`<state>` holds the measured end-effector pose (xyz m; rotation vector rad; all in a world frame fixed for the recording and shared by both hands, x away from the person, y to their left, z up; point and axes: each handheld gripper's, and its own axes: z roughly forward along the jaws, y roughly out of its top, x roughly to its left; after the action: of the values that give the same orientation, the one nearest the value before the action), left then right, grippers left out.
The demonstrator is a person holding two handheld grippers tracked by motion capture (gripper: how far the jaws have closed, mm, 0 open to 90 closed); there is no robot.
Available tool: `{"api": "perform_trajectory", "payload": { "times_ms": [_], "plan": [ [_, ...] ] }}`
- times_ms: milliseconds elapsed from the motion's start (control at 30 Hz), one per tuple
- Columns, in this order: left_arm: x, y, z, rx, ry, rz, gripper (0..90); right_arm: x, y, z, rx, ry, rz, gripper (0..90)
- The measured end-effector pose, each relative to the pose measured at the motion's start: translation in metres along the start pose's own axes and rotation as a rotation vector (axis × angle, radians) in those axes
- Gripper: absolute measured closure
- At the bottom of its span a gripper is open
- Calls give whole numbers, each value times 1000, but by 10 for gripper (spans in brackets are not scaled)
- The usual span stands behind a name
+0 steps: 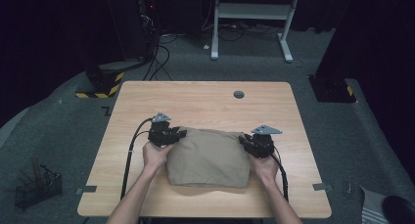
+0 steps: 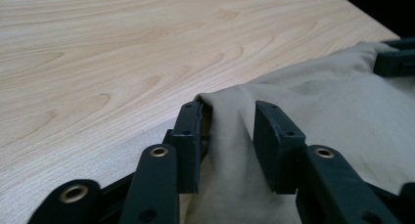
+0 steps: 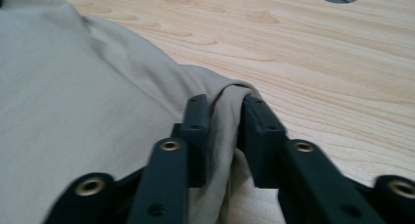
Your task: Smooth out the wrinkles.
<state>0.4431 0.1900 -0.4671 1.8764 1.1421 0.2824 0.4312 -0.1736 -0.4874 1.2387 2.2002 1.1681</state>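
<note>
Two grippers sit at the two far corners of a folded tan cloth (image 1: pixel 208 156) that lies flat near the front middle of the table (image 1: pixel 205 99). Its long axis runs left to right, so each hand has one end to itself: the left gripper (image 1: pixel 179 133) at the far left corner, the right gripper (image 1: pixel 243 140) at the far right corner, neither nearer than the other. From the left gripper view, a pinched ridge of cloth stands between the jaws, touching the left pad but with a clear gap to the right one, so this gripper has let go. From the right gripper view, the fold also stands between the jaws, which are parted; the pads look to be just off the fabric, though the view is soft there and a light touch on one side may remain. I judge both corners released, the cloth resting on its own. Any coming move is a straight pull back off the corners, away from the cloth's ends.

The tabletop is pale wood grain with a round cable hole (image 1: pixel 239 94) toward the far edge. Grey carpet surrounds it, with a white desk frame (image 1: pixel 252 18) beyond, hazard-striped bases (image 1: pixel 100 84) at the sides, and a wire basket (image 1: pixel 36 187) on the floor to the left.
</note>
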Motion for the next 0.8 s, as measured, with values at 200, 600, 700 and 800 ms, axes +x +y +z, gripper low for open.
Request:
{"api": "perform_trajectory", "payload": {
  "times_ms": [200,600,700,800],
  "plan": [
    [3,-2,-1,1,-12,9,835,3,0,3,7,9,-29,869],
    [4,-7,7,65,44,26,752,2,-2,9,69,-11,-35,761],
    [2,-2,-7,12,70,26,644,2,1,1,50,-27,-36,695],
    [-4,5,-21,-45,78,40,553,5,5,-8,13,-57,-49,653]
  ]
}}
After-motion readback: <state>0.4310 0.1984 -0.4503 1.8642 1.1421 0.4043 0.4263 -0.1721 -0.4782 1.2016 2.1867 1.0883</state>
